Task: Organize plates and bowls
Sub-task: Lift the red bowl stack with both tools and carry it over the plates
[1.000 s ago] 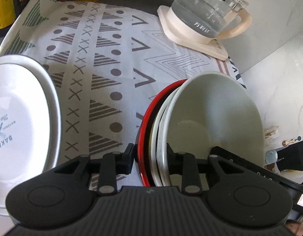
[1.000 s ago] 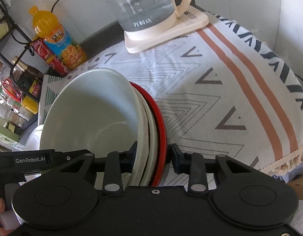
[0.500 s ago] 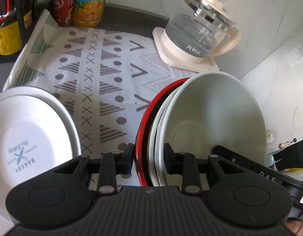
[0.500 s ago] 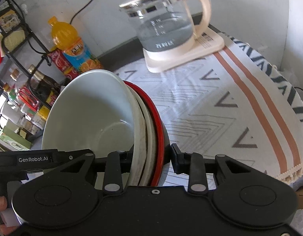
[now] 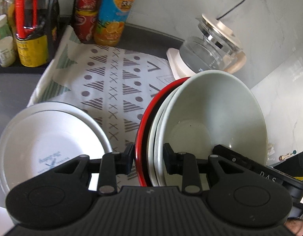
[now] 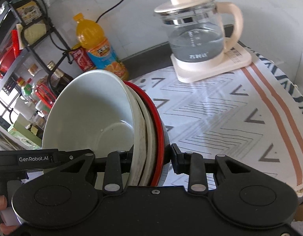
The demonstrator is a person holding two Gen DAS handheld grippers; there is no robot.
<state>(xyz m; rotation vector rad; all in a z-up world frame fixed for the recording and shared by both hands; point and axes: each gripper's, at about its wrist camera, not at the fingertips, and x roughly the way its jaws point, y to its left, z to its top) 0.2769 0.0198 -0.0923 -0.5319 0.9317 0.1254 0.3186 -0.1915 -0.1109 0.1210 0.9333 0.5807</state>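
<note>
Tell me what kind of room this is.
Most likely a home kitchen counter: a glass electric kettle on its base, a rack of condiment bottles, and stacked bowls on a patterned cloth.

white bowl (image 5: 214,118) nested in red-rimmed bowl (image 5: 145,122); tablecloth (image 5: 112,90) white with grey triangles, crosses, dots.

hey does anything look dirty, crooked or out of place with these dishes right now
The nested stack of bowls is held clear of the tablecloth by the left gripper and the right gripper, one on each side of its rims. The rim of the second white bowl shows brownish staining. Nothing looks spilled or broken.
</note>
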